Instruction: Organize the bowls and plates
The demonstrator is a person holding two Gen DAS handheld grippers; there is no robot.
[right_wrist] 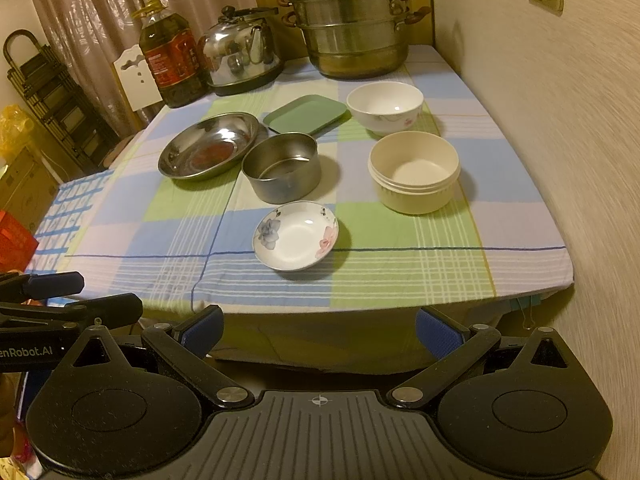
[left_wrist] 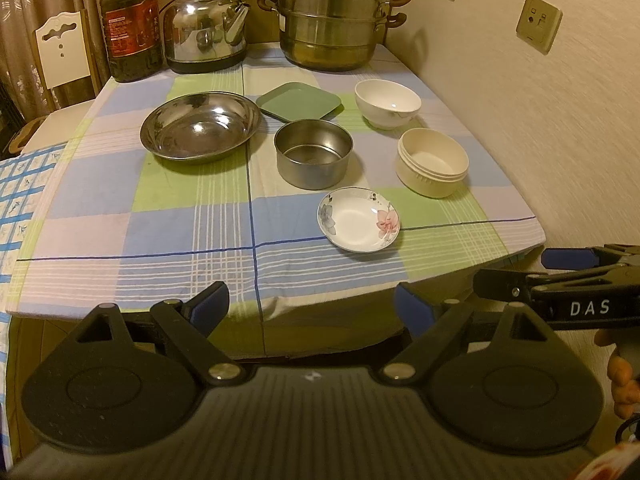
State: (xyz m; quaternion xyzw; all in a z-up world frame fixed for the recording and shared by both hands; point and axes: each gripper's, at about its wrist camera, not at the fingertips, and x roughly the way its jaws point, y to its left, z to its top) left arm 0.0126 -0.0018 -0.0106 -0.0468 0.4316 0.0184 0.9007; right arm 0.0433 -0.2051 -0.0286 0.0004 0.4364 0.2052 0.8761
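Observation:
On the checked tablecloth (left_wrist: 160,232) lie a wide steel dish (left_wrist: 200,127), a green square plate (left_wrist: 299,101), a steel straight-sided bowl (left_wrist: 313,153), a white china bowl (left_wrist: 388,103), a cream plastic bowl (left_wrist: 432,166) and a small flowered saucer (left_wrist: 359,224). The same set appears in the right wrist view: steel dish (right_wrist: 210,145), green plate (right_wrist: 305,114), steel bowl (right_wrist: 282,166), white bowl (right_wrist: 385,107), cream bowl (right_wrist: 414,171), saucer (right_wrist: 296,235). My left gripper (left_wrist: 312,306) and right gripper (right_wrist: 319,330) both hang open before the table's front edge, holding nothing.
At the back stand an oil bottle (left_wrist: 130,24), a steel kettle (left_wrist: 206,30) and a stacked steamer pot (left_wrist: 332,16). A wall (left_wrist: 540,140) runs along the table's right side. A white chair back (left_wrist: 62,48) and a rack (right_wrist: 52,96) stand to the left.

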